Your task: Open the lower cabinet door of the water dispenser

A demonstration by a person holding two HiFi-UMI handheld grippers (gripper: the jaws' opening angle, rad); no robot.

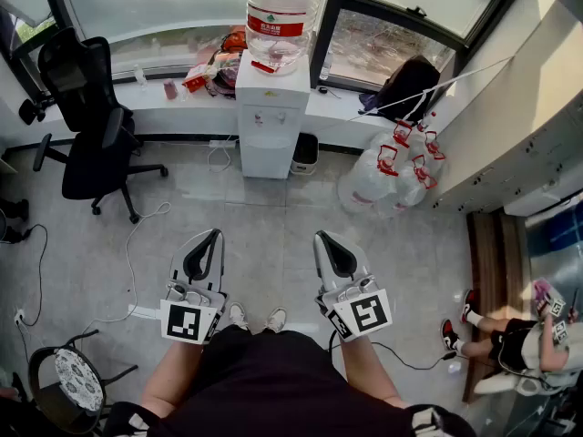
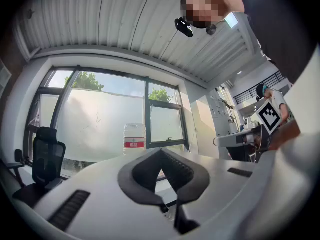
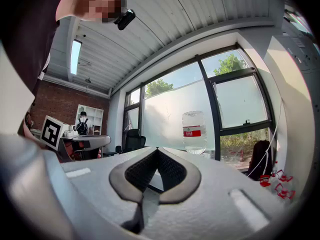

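The white water dispenser [image 1: 270, 107] stands against the window wall straight ahead, with a large clear bottle [image 1: 280, 12] on top. Its lower cabinet door [image 1: 267, 157] is closed. Both grippers are held level over the floor, well short of the dispenser. My left gripper [image 1: 218, 234] is shut with nothing in it, and my right gripper [image 1: 320, 237] is shut and empty too. In the left gripper view the jaws meet at the left gripper's [image 2: 160, 150] tip, with the bottle [image 2: 134, 138] beyond. In the right gripper view the right gripper [image 3: 157, 149] is closed below the bottle [image 3: 194, 131].
A black office chair [image 1: 86, 126] stands at the left. Several empty water bottles [image 1: 387, 176] lie right of the dispenser, beside a small black bin [image 1: 306, 153]. A cable [image 1: 132, 262] crosses the floor. A stool [image 1: 68, 381] is near left; a seated person [image 1: 510, 340] at right.
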